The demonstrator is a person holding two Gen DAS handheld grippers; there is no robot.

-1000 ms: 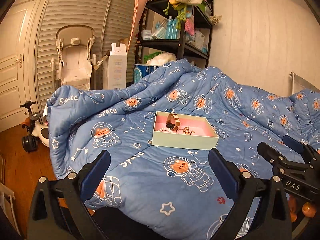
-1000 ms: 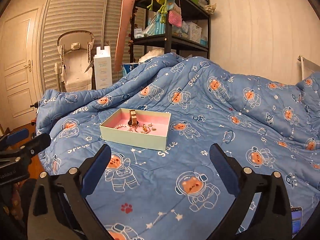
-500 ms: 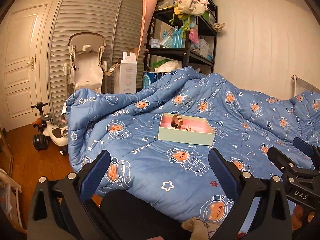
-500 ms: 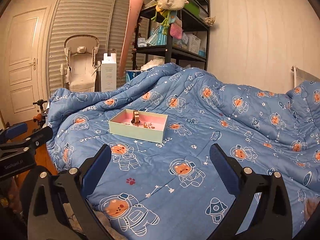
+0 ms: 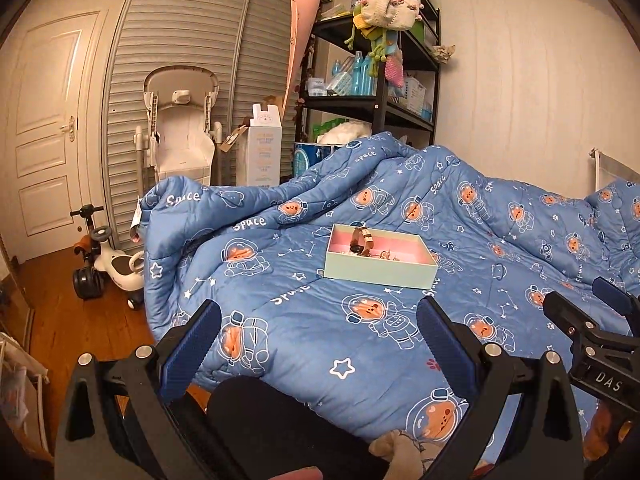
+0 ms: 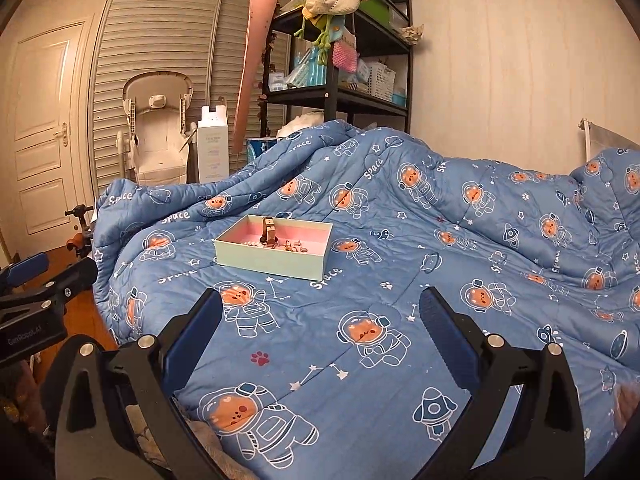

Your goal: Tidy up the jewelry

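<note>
A pale green box with a pink inside [image 5: 380, 270] lies on the blue astronaut quilt [image 5: 360, 320]. In it a rose-gold watch [image 5: 359, 241] stands upright beside small gold pieces [image 5: 386, 255]. The box [image 6: 276, 258], watch [image 6: 269, 232] and small pieces [image 6: 294, 246] also show in the right wrist view. My left gripper [image 5: 318, 338] is open and empty, well short of the box. My right gripper [image 6: 320, 326] is open and empty, also back from it. The right gripper shows at the left view's right edge [image 5: 592, 332]; the left gripper shows at the right view's left edge [image 6: 36, 292].
A black shelf rack [image 5: 380, 60] with hanging knitted bags stands behind the bed. A white baby seat [image 5: 180, 132], a tall carton [image 5: 262, 152] and a ride-on toy [image 5: 108, 260] stand on the wooden floor at left. A dark-clothed knee [image 5: 272, 420] is below the left gripper.
Both grippers have pulled back and away from the box, which now looks smaller and farther off. Both stay open and empty. The box and jewelry have not moved.
</note>
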